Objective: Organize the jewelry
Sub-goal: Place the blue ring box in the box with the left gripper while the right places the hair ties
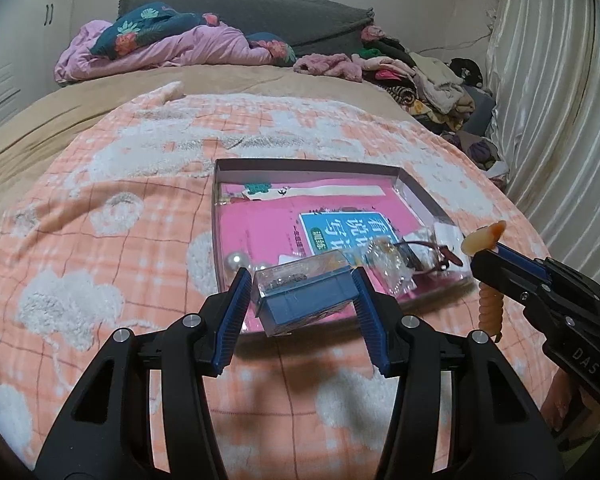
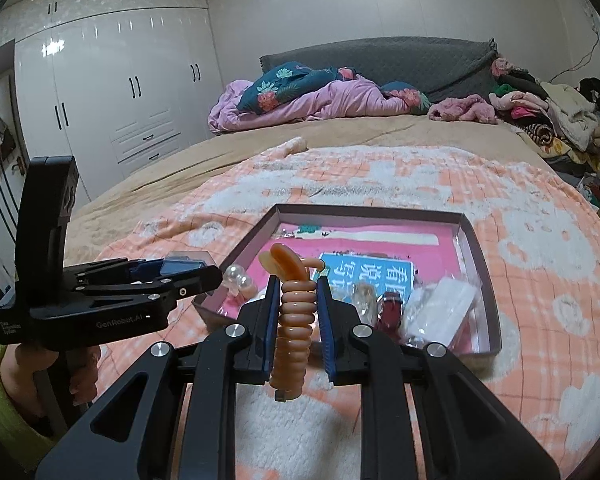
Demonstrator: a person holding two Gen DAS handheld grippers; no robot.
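Left gripper point(image 1: 300, 280) clamps the small box point(image 1: 300, 296); right gripper point(image 2: 296, 296) pinches what looks like a coiled hair tie point(image 2: 294, 320).

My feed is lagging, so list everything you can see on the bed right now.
Tray: one, grey-rimmed, pink-lined, on the orange blanket.
Pearls: two, white, tray's near left corner.
Glasses: one pair, dark red, tray's right side.
Clear packets: several, tray's right side.
Small box: one, blue with clear lid, between the left gripper's pads.
Coiled hair tie: one, orange, between the right gripper's pads.
Bedding: pink and floral heap, by the headboard.
Clothes pile: mixed colours, far right.
Wardrobe: white, left wall.
Left gripper: black, blue pads.
Right gripper: black, blue pads.
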